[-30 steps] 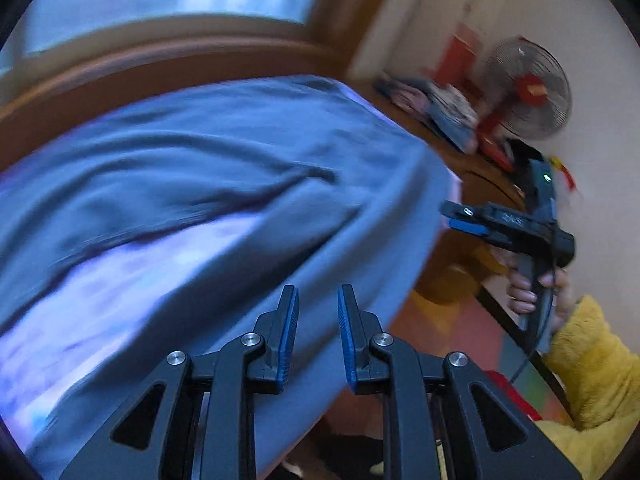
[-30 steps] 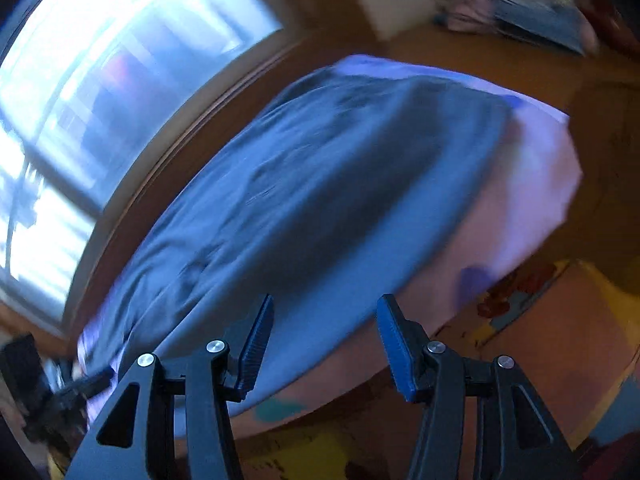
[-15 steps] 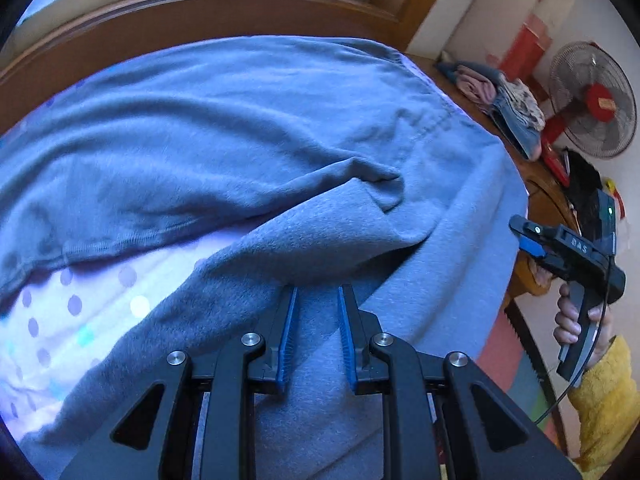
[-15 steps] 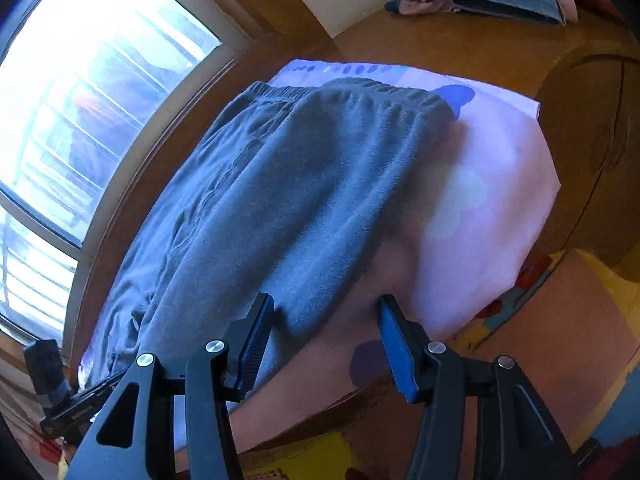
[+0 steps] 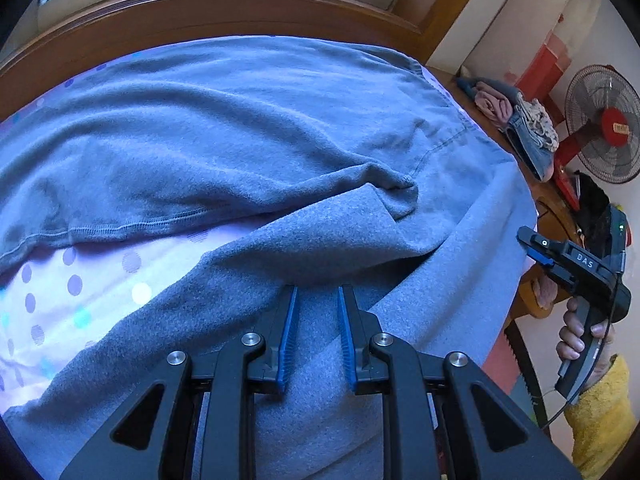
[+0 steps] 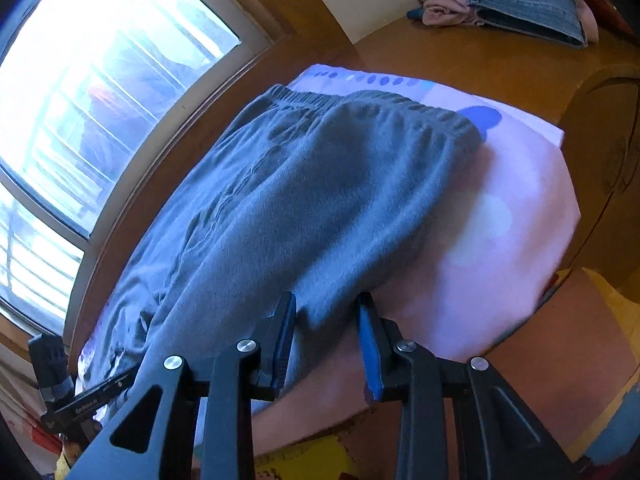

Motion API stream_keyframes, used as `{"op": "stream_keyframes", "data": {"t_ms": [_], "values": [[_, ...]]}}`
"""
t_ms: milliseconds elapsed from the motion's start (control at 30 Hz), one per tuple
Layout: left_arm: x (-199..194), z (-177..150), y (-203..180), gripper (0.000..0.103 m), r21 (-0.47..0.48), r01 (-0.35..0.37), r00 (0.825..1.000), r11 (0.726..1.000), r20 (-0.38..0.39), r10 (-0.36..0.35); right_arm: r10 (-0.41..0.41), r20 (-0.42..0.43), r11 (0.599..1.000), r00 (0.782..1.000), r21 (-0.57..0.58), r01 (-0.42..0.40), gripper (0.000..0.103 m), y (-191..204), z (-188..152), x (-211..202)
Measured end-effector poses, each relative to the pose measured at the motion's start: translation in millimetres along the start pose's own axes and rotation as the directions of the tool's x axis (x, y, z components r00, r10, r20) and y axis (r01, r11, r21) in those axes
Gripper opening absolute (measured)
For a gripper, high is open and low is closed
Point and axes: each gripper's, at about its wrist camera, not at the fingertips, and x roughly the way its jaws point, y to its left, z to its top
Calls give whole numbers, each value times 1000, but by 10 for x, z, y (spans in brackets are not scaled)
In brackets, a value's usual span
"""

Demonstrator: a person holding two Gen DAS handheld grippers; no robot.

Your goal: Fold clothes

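Observation:
Grey-blue fleece trousers (image 5: 248,136) lie spread on a lilac dotted sheet (image 5: 60,288); one leg runs toward me, the other lies across the far side. My left gripper (image 5: 317,300) is open with its jaws a little apart, low over the near leg. In the right wrist view the trousers (image 6: 304,200) show their elastic waistband (image 6: 360,102) at the far end. My right gripper (image 6: 327,312) is open, its jaws astride the near edge of the cloth. The right gripper also shows in the left wrist view (image 5: 568,264).
A pile of folded clothes (image 5: 516,120) (image 6: 520,4) lies on the wooden surface (image 6: 480,64) beyond the sheet. A fan (image 5: 604,124) stands at the right. A window (image 6: 80,112) and wooden frame run along the far side.
Both grippers have moved in closer and lower over the trousers. The right gripper's jaws have narrowed and now straddle the cloth's near edge.

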Motion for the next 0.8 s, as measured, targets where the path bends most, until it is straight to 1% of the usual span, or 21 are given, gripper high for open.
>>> {"op": "stream_keyframes", "data": {"t_ms": [33, 67, 167, 267, 333, 400, 500, 600, 633, 700, 733, 800], "values": [[-2, 3, 12, 19, -11, 3, 1000, 1000, 2, -3, -5, -1, 1000, 1000, 6, 5, 8, 6, 30, 41], [-11, 3, 24, 19, -22, 5, 1000, 1000, 4, -5, -11, -3, 1000, 1000, 12, 11, 5, 13, 61, 82], [-44, 11, 15, 19, -38, -12, 1000, 999, 23, 13, 16, 34, 999, 999, 46, -18, 4, 18, 93, 4], [-104, 7, 11, 19, -54, -40, 998, 998, 51, 43, 16, 81, 999, 997, 28, -19, 4, 14, 56, -309], [-140, 0, 27, 19, -71, -60, 995, 996, 71, 65, 16, 81, 1000, 997, 12, -17, 4, -35, 14, -425], [-122, -24, 82, 19, -94, -73, 994, 993, 71, 79, 11, 72, 1000, 997, -6, -10, 4, -93, -29, -499], [-80, -70, 152, 19, -122, -89, 993, 988, 62, 97, -3, 43, 1000, 999, -6, 4, 4, -175, -57, -415], [-141, -129, 134, 19, -123, -106, 991, 987, 66, 114, -10, 18, 1000, 1000, -16, 11, 4, -174, -67, -275], [-189, -162, 110, 19, -117, -116, 990, 986, 69, 125, -13, 9, 1000, 1000, -20, 13, 4, -173, -70, -229], [-359, -322, 31, 19, -76, -161, 982, 984, 90, 167, -18, -7, 999, 1000, -27, 17, 4, -172, -77, -135], [-447, -415, -2, 19, -55, -187, 976, 981, 102, 192, -7, -14, 1000, 1000, -21, 7, 4, -183, -79, -115], [-621, -602, -59, 19, -22, -237, 963, 971, 125, 238, 59, -21, 998, 998, 24, -59, 6, -243, -78, -161]]}}
